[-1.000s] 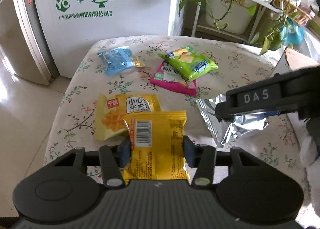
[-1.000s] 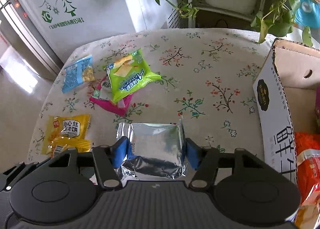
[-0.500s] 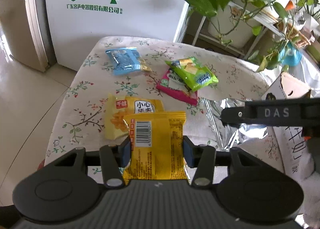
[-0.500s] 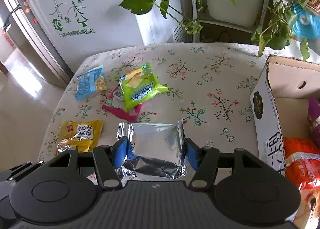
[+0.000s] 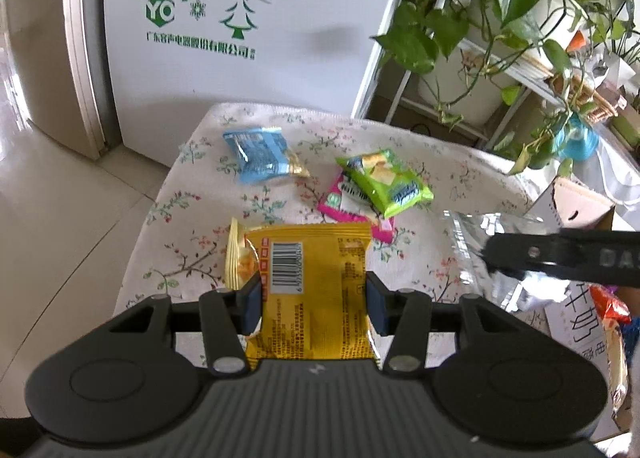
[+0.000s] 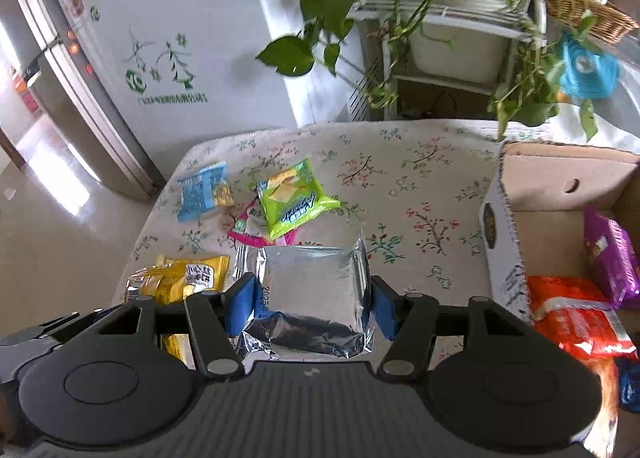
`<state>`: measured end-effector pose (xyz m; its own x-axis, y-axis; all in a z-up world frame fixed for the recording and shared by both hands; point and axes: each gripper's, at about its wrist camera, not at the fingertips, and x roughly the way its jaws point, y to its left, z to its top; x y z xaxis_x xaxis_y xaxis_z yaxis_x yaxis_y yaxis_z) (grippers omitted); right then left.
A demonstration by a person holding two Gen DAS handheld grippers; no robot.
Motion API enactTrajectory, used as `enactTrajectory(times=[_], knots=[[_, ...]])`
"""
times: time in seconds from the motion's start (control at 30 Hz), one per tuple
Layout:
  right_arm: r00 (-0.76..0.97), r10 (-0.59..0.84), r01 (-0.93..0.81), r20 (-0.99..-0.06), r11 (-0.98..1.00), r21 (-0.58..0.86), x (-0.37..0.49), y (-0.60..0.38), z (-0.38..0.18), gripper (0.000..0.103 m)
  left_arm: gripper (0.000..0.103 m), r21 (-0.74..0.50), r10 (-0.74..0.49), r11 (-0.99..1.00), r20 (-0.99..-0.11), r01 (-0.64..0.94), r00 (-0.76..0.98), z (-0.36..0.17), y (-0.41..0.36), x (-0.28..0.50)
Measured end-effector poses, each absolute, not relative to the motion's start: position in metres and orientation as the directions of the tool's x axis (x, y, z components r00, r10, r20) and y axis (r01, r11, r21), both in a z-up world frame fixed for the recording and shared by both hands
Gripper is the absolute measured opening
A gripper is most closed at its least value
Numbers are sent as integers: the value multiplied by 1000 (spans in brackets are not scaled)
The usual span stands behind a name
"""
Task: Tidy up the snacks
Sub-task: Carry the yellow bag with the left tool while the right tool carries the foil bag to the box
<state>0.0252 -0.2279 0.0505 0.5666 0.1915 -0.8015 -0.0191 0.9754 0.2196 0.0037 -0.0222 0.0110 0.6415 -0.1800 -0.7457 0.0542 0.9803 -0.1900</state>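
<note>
The left gripper [image 5: 314,300] has its jaws clenched on a yellow snack packet [image 5: 310,286], barcode side up, with a second yellow packet [image 5: 237,258] lying on the table [image 5: 192,242] just beyond its left jaw. The right gripper [image 6: 310,304] grips a silver foil packet [image 6: 314,290] between its blue pads. Ahead of both jaws lie a blue packet [image 6: 204,191], and a green packet [image 6: 294,197] resting on a pink one [image 6: 248,223]; right of the right jaws stands a cardboard box [image 6: 500,225] holding an orange packet [image 6: 576,314] and a purple packet [image 6: 610,258].
</note>
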Motion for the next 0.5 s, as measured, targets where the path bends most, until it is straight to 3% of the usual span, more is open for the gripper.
enactTrajectory(times=[0.27, 0.5], knots=[[646, 204, 8, -736, 962, 273, -9, -246, 82, 67, 49, -194, -192, 978, -723, 72, 663, 20, -30, 1], [659, 180, 26, -731, 965, 261, -15, -261, 86, 67, 49, -204, -207, 975, -714, 84, 669, 22, -37, -4]])
